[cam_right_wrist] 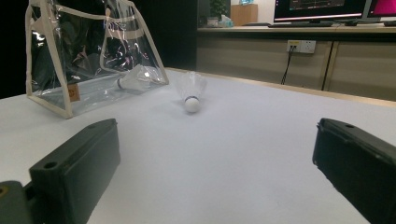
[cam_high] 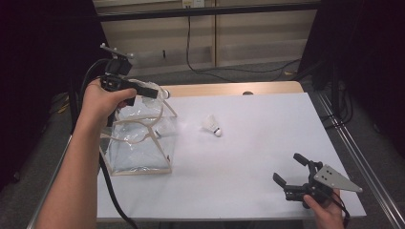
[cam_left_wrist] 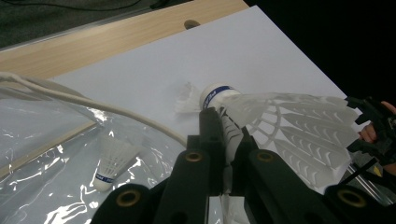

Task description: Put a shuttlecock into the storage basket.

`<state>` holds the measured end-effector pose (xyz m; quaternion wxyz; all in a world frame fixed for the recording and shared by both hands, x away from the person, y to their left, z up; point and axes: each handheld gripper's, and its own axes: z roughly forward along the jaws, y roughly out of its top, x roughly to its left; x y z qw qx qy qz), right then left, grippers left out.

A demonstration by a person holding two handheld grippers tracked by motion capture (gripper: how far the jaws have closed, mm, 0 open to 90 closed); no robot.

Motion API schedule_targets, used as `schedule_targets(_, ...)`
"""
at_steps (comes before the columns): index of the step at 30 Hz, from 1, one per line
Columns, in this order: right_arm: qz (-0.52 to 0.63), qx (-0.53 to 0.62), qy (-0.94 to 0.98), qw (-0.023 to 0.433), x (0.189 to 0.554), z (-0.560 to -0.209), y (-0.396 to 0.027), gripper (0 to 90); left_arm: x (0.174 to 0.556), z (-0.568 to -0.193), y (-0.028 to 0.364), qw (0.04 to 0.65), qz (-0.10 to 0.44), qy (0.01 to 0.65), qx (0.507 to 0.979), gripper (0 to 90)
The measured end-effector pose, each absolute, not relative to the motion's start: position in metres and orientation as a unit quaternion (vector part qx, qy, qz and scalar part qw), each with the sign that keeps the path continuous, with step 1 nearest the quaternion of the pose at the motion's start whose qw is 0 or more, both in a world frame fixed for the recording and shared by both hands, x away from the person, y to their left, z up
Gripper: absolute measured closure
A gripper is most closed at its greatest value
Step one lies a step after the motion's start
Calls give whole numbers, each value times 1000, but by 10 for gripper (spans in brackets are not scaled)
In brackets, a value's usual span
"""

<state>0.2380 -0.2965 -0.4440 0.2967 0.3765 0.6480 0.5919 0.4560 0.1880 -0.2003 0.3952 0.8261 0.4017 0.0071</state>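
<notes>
My left gripper (cam_high: 156, 91) (cam_left_wrist: 224, 126) hangs over the top of a clear plastic bag (cam_high: 138, 152) (cam_left_wrist: 42, 140) (cam_right_wrist: 70, 60) with cream trim. It is shut on a white shuttlecock (cam_left_wrist: 289, 126) (cam_high: 165, 93), gripped by its skirt, with the blue-banded cork pointing away. A second shuttlecock (cam_left_wrist: 109, 163) (cam_right_wrist: 135, 79) lies inside the bag. A third shuttlecock (cam_high: 211, 125) (cam_right_wrist: 191, 91) (cam_left_wrist: 187, 98) lies on the white table, right of the bag. My right gripper (cam_high: 286, 168) (cam_right_wrist: 217, 135) rests low at the front right, jaws open and empty, facing that shuttlecock.
A white sheet (cam_high: 258, 143) covers the table, with a bare wooden strip (cam_high: 229, 88) along the far edge. The bag's handles (cam_high: 143, 125) stand up around its open mouth. Cables (cam_high: 200, 52) run over the floor behind the table.
</notes>
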Motion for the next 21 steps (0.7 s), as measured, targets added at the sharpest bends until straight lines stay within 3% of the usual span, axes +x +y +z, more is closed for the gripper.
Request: schedule_targets(21,592,377,648,297,238,-444,-296,6,459,-198,198,395,18,413,821,891)
